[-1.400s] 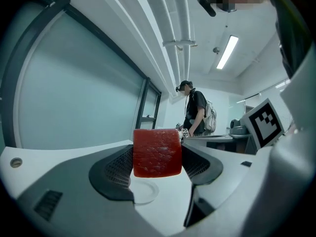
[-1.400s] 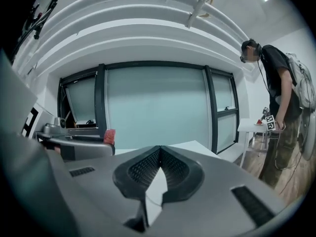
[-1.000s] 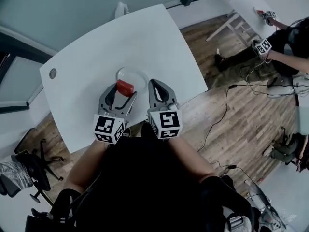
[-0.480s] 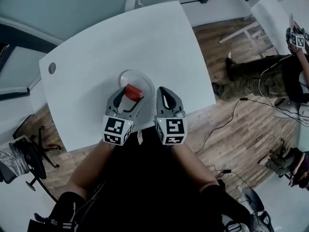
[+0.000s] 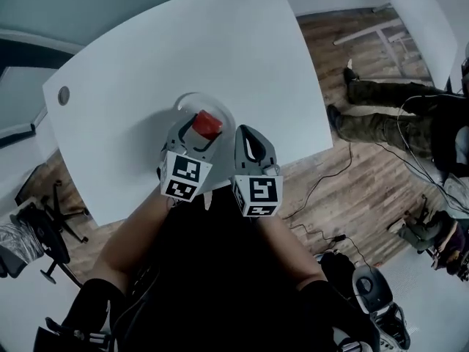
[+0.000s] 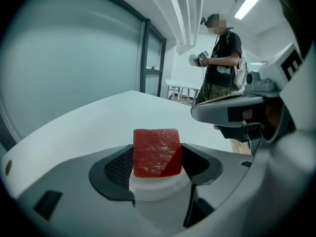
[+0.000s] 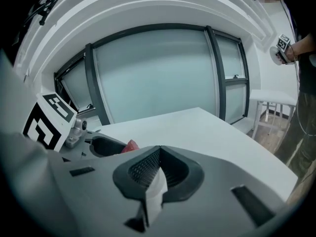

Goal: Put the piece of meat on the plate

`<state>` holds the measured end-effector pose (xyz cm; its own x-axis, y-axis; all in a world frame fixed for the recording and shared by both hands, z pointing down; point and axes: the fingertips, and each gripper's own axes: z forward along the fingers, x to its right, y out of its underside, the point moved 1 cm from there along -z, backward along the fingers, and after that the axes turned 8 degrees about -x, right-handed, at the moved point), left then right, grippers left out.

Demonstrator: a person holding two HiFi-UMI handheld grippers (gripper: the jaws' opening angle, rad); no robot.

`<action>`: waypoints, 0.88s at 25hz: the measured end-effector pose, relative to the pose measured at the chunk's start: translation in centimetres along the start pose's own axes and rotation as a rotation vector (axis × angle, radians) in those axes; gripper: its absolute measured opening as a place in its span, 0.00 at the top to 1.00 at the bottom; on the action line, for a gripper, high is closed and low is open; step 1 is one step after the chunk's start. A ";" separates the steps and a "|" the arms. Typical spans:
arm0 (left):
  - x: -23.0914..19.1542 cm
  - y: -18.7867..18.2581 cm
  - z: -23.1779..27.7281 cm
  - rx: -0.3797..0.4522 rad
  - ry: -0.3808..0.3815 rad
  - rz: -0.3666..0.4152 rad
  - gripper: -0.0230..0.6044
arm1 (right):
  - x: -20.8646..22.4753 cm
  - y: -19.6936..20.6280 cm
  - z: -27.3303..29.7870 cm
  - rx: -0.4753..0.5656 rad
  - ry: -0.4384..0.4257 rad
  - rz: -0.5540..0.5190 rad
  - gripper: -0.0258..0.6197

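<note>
The piece of meat [image 5: 206, 124] is a red cube clamped between the fingers of my left gripper [image 5: 199, 129], which is shut on it. It hangs over the pale round plate [image 5: 183, 103] on the white table [image 5: 220, 42]; I cannot tell whether it touches the plate. In the left gripper view the meat [image 6: 157, 152] fills the gap between the dark pads [image 6: 118, 168]. My right gripper [image 5: 246, 133] sits just right of the plate, shut with nothing in it [image 7: 157, 172]. From the right gripper view a corner of the meat [image 7: 130, 146] shows at the left.
A round grey grommet [image 5: 64, 95] sits at the table's left end. The table's near edge runs just below the grippers. Another person [image 5: 410, 116] stands on the wood floor to the right, among cables [image 5: 330, 182]. An office chair [image 5: 37, 233] is at the lower left.
The head view has shifted, so the table sits differently in frame. The left gripper still holds the meat over the plate, and the right gripper stays beside it.
</note>
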<state>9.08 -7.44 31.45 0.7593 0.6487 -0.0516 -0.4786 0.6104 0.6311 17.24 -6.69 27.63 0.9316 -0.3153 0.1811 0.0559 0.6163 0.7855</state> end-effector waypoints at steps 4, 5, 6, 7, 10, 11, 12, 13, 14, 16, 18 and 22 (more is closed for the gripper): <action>-0.3 0.5 1.2 -0.072 -0.013 0.084 0.48 | 0.2 1.1 0.8 -0.030 0.008 0.016 0.96; -0.2 0.6 1.5 -0.090 -0.008 0.103 0.48 | 0.3 1.3 0.9 -0.035 0.012 0.019 0.95; -0.1 0.7 1.8 -0.109 0.000 0.121 0.48 | 0.3 1.4 1.0 -0.038 0.014 0.021 0.95; 0.0 0.9 2.0 -0.129 0.010 0.133 0.48 | 0.4 1.5 1.1 -0.041 0.016 0.024 0.95; 0.0 1.5 2.6 -0.186 0.033 0.139 0.48 | 0.6 1.9 1.2 -0.049 0.022 0.037 0.96; 0.0 1.7 2.8 -0.201 0.036 0.139 0.48 | 0.6 2.1 1.2 -0.052 0.023 0.041 0.96; 0.0 1.9 2.9 -0.216 0.037 0.138 0.48 | 0.7 2.2 1.2 -0.055 0.024 0.045 0.96; 0.0 2.0 3.1 -0.229 0.039 0.137 0.48 | 0.8 2.3 1.2 -0.056 0.025 0.048 0.95; -0.1 2.1 3.2 -0.239 0.042 0.136 0.48 | 0.8 2.3 1.2 -0.057 0.025 0.052 0.96; -0.1 2.1 3.5 -0.258 0.053 0.132 0.48 | 1.0 2.5 1.3 -0.059 0.026 0.058 0.96; -0.1 2.3 3.9 -0.288 0.071 0.129 0.48 | 1.1 2.8 1.4 -0.062 0.026 0.064 0.96; 0.1 2.4 4.2 -0.316 0.081 0.140 0.48 | 1.5 3.0 1.3 -0.061 0.031 0.072 0.95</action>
<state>9.87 -7.80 36.17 0.6454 0.7622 -0.0507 -0.6980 0.6154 0.3662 18.30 -6.22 31.00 0.9445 -0.2467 0.2171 0.0088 0.6795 0.7337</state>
